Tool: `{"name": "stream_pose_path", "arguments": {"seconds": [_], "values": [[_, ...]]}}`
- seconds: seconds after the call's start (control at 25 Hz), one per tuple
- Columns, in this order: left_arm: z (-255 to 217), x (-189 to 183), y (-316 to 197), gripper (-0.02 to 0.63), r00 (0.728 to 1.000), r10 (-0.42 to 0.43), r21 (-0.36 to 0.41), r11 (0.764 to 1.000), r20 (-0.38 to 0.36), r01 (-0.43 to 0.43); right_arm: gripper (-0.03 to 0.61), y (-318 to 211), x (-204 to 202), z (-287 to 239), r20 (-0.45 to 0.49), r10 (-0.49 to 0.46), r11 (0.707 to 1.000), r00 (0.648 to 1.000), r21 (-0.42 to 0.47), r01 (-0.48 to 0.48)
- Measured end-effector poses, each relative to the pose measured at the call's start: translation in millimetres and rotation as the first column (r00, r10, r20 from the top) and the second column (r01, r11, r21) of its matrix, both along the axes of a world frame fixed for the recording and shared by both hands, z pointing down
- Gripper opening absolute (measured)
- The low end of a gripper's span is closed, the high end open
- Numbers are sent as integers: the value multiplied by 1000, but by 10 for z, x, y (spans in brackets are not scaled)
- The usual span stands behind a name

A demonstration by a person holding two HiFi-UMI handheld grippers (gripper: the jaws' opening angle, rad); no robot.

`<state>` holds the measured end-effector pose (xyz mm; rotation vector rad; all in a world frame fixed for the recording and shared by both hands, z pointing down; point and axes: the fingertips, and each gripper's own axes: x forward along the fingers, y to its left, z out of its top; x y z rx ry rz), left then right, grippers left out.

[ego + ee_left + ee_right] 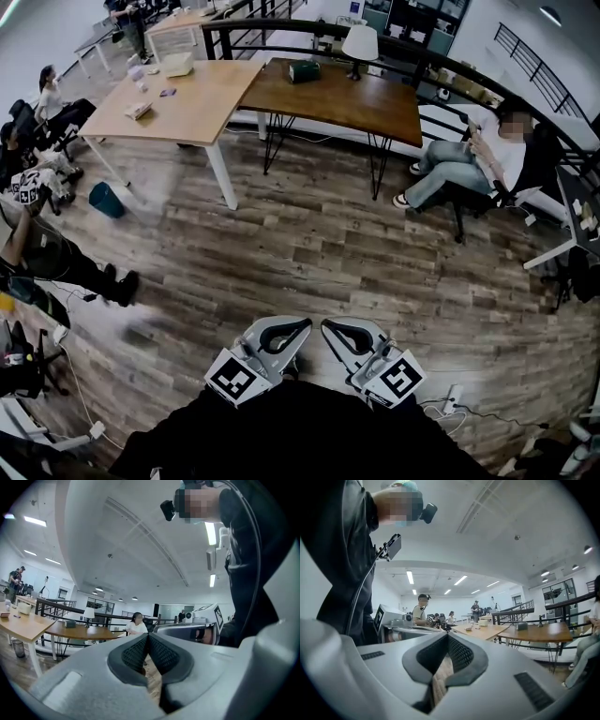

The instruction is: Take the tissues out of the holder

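Both tools are held low at the bottom centre of the head view, over the wooden floor point(309, 244) and just in front of the wearer's dark clothing. We read the left tool point(298, 328) as closed: in its own view the two ribbed pads meet at their tips and nothing is between them, with only floor planks showing through the hollow beneath. The right tool point(334, 330) is also closed and empty, with its pads together at the tips and floor visible below them. The two tools sit just beside each other with their tips angled inward and a narrow gap between them. The tissue holder point(303, 70) appears as a small dark green box at the upper centre of the frame. It stands on the dark bench point(375, 108) near that bench's left end, well apart from both tools, and the tissues themselves are too small to make out. A white-shaded lamp point(360, 44) stands on the same bench to the right of the holder. A light bench point(187, 108) adjoins it on the left and carries a pale box point(178, 64). A seated person point(469, 159) is at the right of the frame, and a blue bin point(106, 200) stands on the floor at the left.
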<state>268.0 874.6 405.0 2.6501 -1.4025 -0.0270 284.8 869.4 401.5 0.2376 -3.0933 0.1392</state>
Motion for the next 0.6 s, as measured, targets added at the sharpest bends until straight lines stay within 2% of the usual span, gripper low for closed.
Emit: {"name": "stream_pose_path", "arguments": {"seconds": [0.36,0.6], "values": [[19,-582,-523,9,1000,16,-7,1000,-8,-16,5,-548,-527,-10,-4,36,999,999,-12,-36],[-5,-696,-856,9,1000,16,-1,1000,-10,-16,5,-872,-654,-35,-5,33,999,999,-12,-33]]}}
